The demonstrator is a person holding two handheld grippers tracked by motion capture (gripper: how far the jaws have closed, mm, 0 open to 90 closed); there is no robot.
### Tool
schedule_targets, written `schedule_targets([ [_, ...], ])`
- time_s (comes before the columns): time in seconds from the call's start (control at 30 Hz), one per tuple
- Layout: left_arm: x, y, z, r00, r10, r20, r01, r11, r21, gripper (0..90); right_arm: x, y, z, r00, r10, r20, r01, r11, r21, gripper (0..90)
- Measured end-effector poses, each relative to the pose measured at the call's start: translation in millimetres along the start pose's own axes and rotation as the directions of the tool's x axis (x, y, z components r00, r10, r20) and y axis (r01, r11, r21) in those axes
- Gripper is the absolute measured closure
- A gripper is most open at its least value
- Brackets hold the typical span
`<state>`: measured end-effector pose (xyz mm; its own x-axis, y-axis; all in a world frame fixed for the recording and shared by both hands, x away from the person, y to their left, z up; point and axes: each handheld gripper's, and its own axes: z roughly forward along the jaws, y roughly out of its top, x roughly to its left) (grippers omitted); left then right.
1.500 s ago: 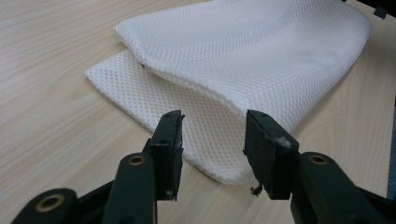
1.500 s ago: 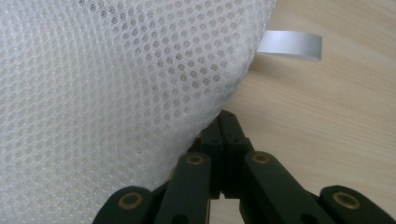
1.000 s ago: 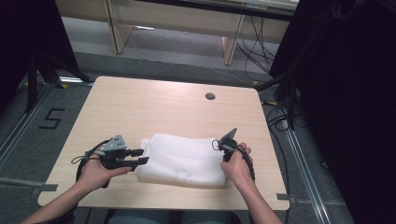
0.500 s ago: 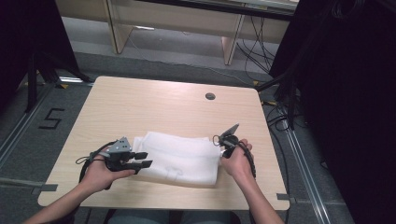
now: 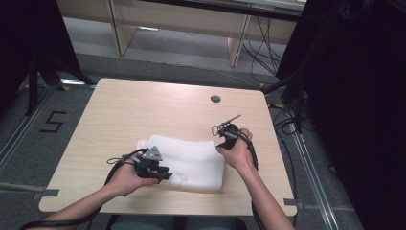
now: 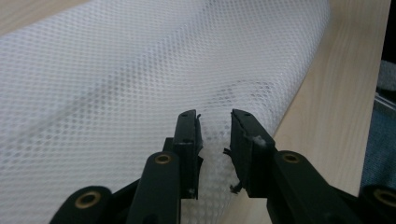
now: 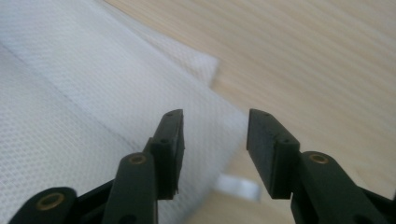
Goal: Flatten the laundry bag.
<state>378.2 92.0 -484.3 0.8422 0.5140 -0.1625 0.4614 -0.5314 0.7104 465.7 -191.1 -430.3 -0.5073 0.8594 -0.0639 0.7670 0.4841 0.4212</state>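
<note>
With the right gripper (image 7: 212, 154) just opened and empty, the left gripper (image 6: 215, 140), closing loosely around the folded white mesh cloth (image 5: 191, 158), could drag its layers askew.

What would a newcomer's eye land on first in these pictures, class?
A folded white mesh cloth lies at the near middle of the wooden table, bright against the dark room. The left gripper sits at its near left edge with jaws closing around a fold. The right gripper hangs over the cloth's right corner, its jaws just opened and holding nothing.
</note>
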Motion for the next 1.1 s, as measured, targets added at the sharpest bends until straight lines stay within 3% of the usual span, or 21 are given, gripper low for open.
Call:
schedule_targets([
  [0.1, -3.9, 1.7, 6.7, 0.9999, 0.010, 0.010, -0.010, 0.9996, 0.025, 72.6, 8.2, 10.5, 9.2, 0.9971, -0.040, -0.064, 0.038, 0.999, -0.033, 52.7],
  [0.17, -3.7, -0.1, 8.2, 0.9996, 0.024, 0.016, -0.025, 0.9992, 0.030, 72.6, 11.5, 15.4, 14.3, 0.9955, -0.067, -0.067, 0.065, 0.998, -0.027, 51.6],
  [0.23, -3.8, -3.1, 9.9, 0.9998, -0.002, 0.018, 0.001, 0.9992, 0.040, 72.6, 14.6, 22.9, 22.9, 0.9905, -0.110, -0.083, 0.108, 0.994, -0.027, 51.5],
  [0.33, -2.4, -4.8, 11.6, 0.9994, 0.027, 0.023, -0.028, 0.9982, 0.054, 72.3, 16.0, 30.3, 28.1, 0.9848, -0.150, -0.087, 0.147, 0.988, -0.035, 52.0],
  [0.47, -3.3, -7.7, 14.2, 0.9997, 0.013, 0.021, -0.014, 0.9976, 0.068, 71.7, 19.6, 35.2, 31.3, 0.9835, -0.150, -0.101, 0.149, 0.989, -0.015, 52.0],
  [0.5, -3.1, -8.5, 15.0, 0.9995, 0.011, 0.028, -0.013, 0.9973, 0.072, 71.6, 20.4, 37.7, 37.6, 0.9778, -0.180, -0.107, 0.179, 0.984, -0.021, 51.9],
  [0.53, -2.7, -9.4, 15.7, 0.9991, 0.031, 0.028, -0.033, 0.9962, 0.081, 71.6, 22.5, 37.7, 39.3, 0.9805, -0.159, -0.115, 0.159, 0.987, -0.008, 51.9],
  [0.6, -2.8, -9.8, 15.8, 0.9991, 0.032, 0.027, -0.035, 0.9959, 0.084, 71.5, 21.7, 38.2, 42.1, 0.9777, -0.177, -0.113, 0.175, 0.984, -0.021, 51.9],
  [0.7, -4.4, -10.9, 16.6, 0.9997, 0.013, 0.022, -0.015, 0.9960, 0.088, 71.4, 22.7, 37.0, 51.5, 0.9748, -0.182, -0.129, 0.182, 0.983, -0.011, 50.3],
  [0.83, -3.7, -10.9, 16.8, 0.9990, 0.036, 0.027, -0.038, 0.9954, 0.088, 71.2, 23.2, 35.1, 60.0, 0.9722, -0.188, -0.139, 0.190, 0.982, -0.001, 50.7],
  [0.97, -3.7, -10.9, 16.9, 0.9985, 0.048, 0.025, -0.050, 0.9947, 0.090, 71.2, 24.9, 33.8, 64.7, 0.9684, -0.197, -0.153, 0.200, 0.980, 0.007, 55.5],
  [1.0, -3.6, -11.0, 16.9, 0.9985, 0.051, 0.022, -0.052, 0.9944, 0.092, 71.2, 27.8, 32.6, 67.7, 0.9654, -0.204, -0.162, 0.210, 0.977, 0.020, 62.2],
  [1.03, -4.0, -11.1, 17.1, 0.9987, 0.045, 0.024, -0.047, 0.9949, 0.089, 71.2, 27.8, 32.6, 67.7, 0.9654, -0.204, -0.162, 0.210, 0.977, 0.020, 62.2],
  [1.1, -3.9, -11.1, 17.0, 0.9986, 0.047, 0.024, -0.049, 0.9948, 0.090, 71.2, 31.5, 32.2, 67.8, 0.9611, -0.210, -0.179, 0.219, 0.975, 0.031, 75.5],
])
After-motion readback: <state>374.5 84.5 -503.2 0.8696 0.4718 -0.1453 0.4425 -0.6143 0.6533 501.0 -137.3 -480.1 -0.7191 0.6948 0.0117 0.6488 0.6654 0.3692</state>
